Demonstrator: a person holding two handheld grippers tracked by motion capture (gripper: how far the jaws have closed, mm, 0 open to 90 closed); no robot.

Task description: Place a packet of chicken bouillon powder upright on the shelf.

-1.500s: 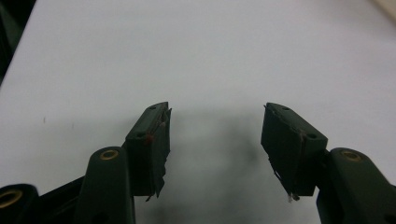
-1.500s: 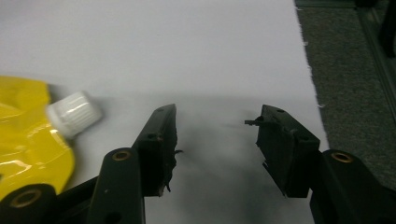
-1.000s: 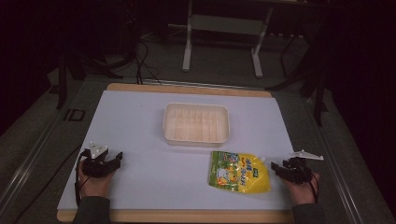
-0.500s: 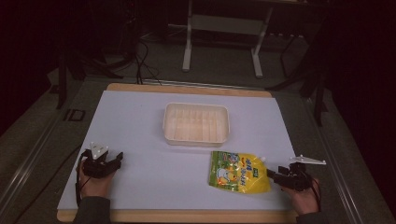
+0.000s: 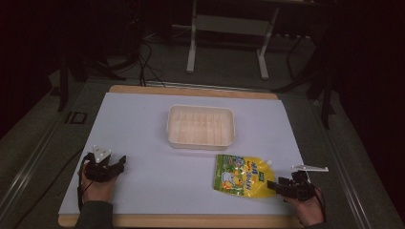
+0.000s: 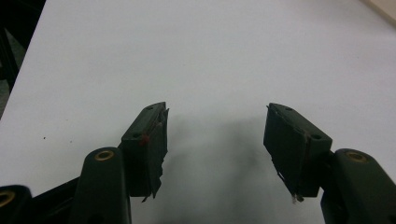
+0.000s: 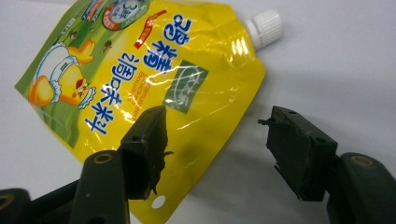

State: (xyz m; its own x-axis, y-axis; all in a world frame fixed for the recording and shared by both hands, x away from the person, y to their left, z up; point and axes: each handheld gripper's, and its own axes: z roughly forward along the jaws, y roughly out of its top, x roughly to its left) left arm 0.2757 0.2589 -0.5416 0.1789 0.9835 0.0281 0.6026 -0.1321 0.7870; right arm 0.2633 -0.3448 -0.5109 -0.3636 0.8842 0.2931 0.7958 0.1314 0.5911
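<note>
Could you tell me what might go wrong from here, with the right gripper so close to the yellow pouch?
1. The right gripper is open, with one jaw over the edge of the yellow pouch and the other over bare table. Closing here may pinch only thin film, which could slip free.
2. The pouch lies flat, so the jaws might scrape the white table rather than get under it.
3. A corner grip could let the pouch swing on the way to the tray.
</note>
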